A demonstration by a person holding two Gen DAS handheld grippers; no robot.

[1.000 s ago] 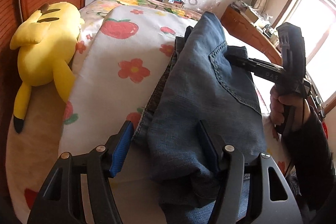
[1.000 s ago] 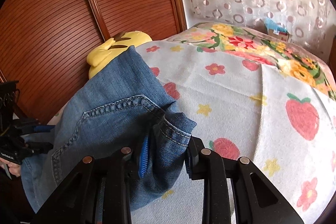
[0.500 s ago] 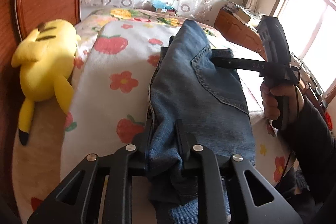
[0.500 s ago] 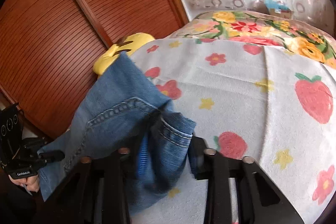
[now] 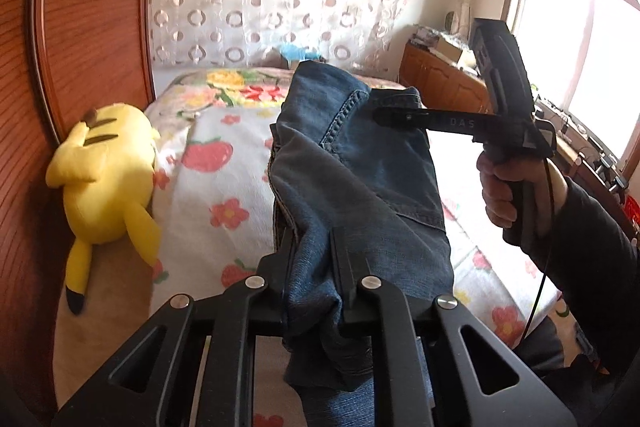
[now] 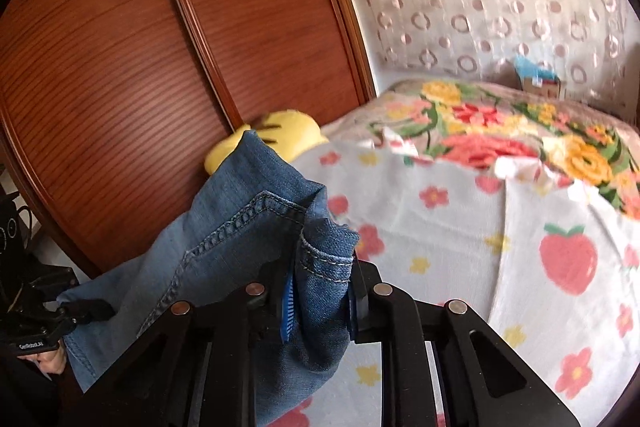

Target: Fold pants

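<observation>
Jeans [image 5: 352,183], blue denim, held above the bed [image 5: 224,187]: left gripper [image 5: 310,259] jaws closing, nearly together, pinching one bunched edge; right gripper [image 6: 320,291] jaws closing, narrow, blue pads pressing the waistband fold.

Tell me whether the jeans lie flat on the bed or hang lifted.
Lifted: the jeans hang bunched between the left gripper and right gripper, both closing on denim above the bedspread.

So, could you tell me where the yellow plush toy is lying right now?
In the left wrist view the yellow plush toy lies at the left edge of the flowered bedspread, against the reddish wooden panel, left of the held blue denim pants.
</observation>
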